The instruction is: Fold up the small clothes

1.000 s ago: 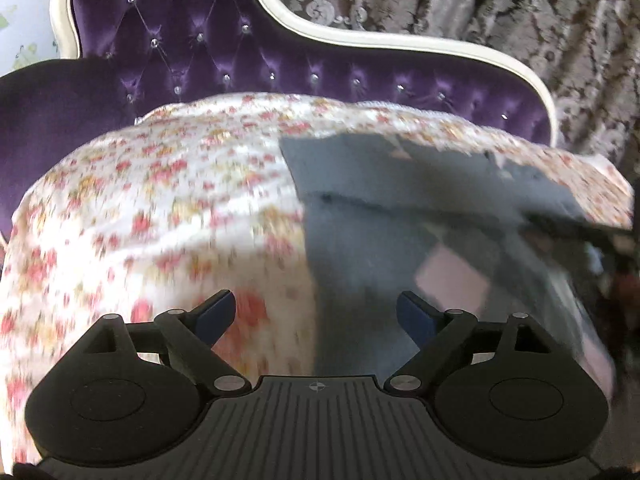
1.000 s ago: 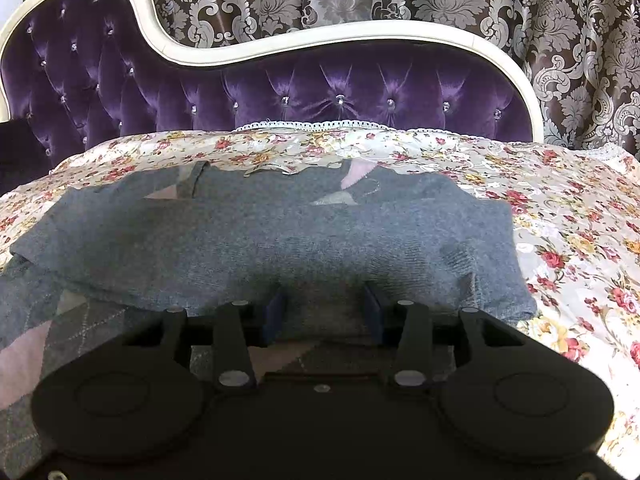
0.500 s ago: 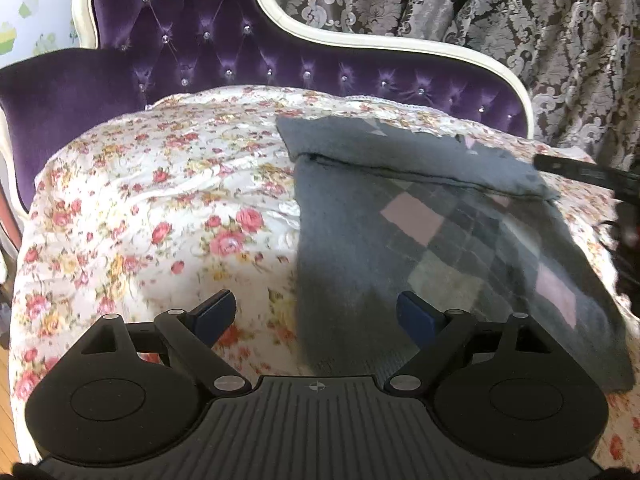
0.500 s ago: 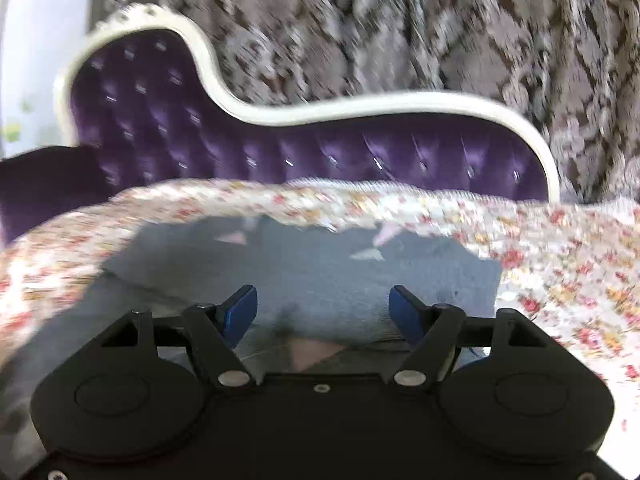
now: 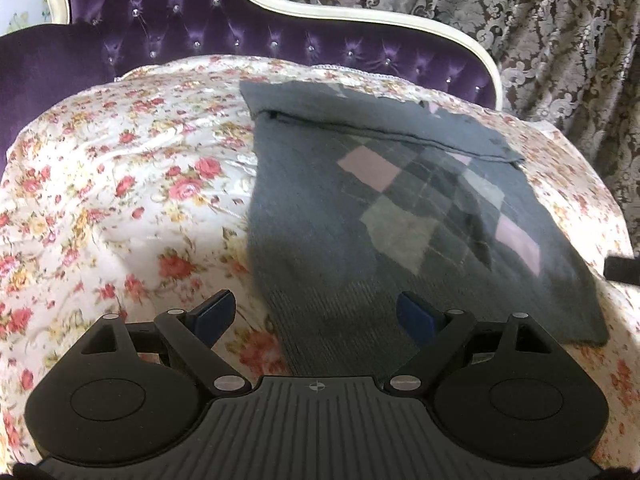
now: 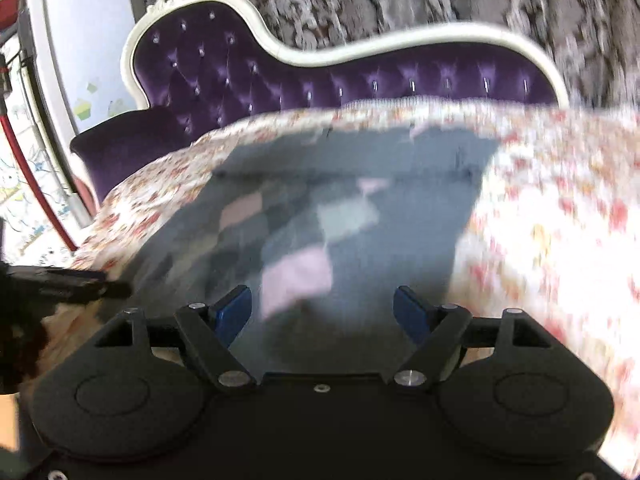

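- Both claws empty: our left gripper (image 5: 316, 312) stands wide, nothing between its blue pads (image 5: 216, 312), hovering over the near left corner of the grey argyle sweater (image 5: 400, 220).
- Our right gripper (image 6: 322, 312) is also spread wide and clamps nothing; the cloth seen between its tips looks to lie below them, not in them. Right view is blurred, so exact height over the cloth we cannot tell.
- Sweater lies flat on the floral bedspread (image 5: 120, 184), which covers the purple tufted sofa (image 5: 180, 28). Far edge of the sweater is already turned over toward us as a plain grey band (image 5: 360, 116); argyle diamonds show on the nearer part.
- Step, as we judge it: one fold is down, we are between grasps and lining up on the near hem for the next fold.
- Next move calls for: each claw dropping onto a near corner of the hem, left on the left corner, right on the right, pinching all layers there.
- Then lift both together and carry the hem away toward the folded band, keeping the edge level so it lands square.
- Watch: knit is soft and may sag in the middle or drag the bedspread up with it.
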The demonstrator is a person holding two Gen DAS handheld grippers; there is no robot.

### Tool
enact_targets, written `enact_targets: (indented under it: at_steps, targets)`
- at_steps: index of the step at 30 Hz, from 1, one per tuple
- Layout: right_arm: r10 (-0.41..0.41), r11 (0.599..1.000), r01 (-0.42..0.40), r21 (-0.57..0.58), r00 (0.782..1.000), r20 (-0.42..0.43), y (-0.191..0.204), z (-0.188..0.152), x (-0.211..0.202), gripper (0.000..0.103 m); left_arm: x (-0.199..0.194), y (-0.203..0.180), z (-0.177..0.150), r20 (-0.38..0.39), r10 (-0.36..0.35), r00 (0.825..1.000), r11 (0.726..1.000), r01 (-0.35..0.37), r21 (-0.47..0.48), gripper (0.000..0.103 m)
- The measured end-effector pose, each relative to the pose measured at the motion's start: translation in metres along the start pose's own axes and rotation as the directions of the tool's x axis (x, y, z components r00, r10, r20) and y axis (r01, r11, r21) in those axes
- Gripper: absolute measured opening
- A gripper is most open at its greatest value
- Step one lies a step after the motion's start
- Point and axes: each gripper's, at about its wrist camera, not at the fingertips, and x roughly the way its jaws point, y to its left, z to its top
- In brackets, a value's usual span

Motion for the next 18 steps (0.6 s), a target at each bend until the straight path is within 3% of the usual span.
enact_targets:
  at_steps: [2,4,10,18]
  targets:
    - [-0.008,1.0,0.009,0.026,0.999,-0.04,-0.002,-0.009,-0.002,0.067,-0.001,0.0,-0.003,-0.01,-0.005,1.0,1.0,0.005,-0.005,0.088]
    - [-0.006,0.998,0.013,0.069,0.996,-0.088,-0.005,-0.016,-0.002,0.06,-0.002,0.0,-0.004,-0.02,-0.009,1.0,1.0,0.009,-0.016,0.088]
    - [0.037,0.981,-0.016,0.191,0.994,-0.107,-0.015,-0.032,-0.005,0.06,-0.007,-0.002,-0.01,-0.027,0.001,1.0,1.0,-0.002,-0.014,0.087]
    - [0.097,0.962,-0.08,0.26,0.994,-0.055,-0.017,-0.033,0.008,0.061,-0.002,-0.003,-0.008,-0.049,-0.024,0.999,1.0,0.023,-0.018,0.087]
